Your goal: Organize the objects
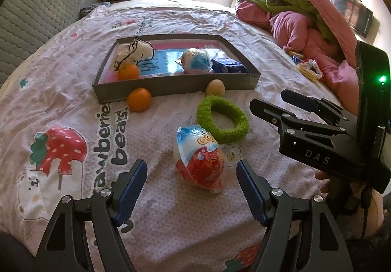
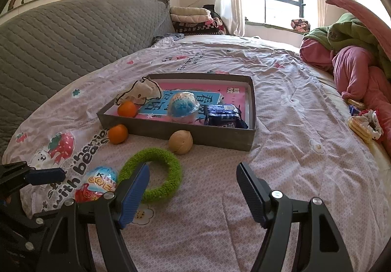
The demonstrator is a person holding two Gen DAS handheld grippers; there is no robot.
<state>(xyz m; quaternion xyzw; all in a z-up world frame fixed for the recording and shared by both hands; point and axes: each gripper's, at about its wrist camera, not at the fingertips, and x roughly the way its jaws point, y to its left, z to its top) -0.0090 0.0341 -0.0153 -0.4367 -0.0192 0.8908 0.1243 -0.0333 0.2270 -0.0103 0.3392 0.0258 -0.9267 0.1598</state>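
A grey tray on the bed holds an orange, a white cloth pouch, a blue egg toy and a dark blue packet. In front of it lie an orange, a tan ball, a green fuzzy ring and a red-and-blue egg toy. My left gripper is open, its jaws either side of the red-and-blue egg. My right gripper is open and empty, just right of the ring; it also shows in the left wrist view.
Pink and green bedding is piled at the right, with snack packets beside it. A grey quilted headboard runs along the left. Folded blankets sit by the window.
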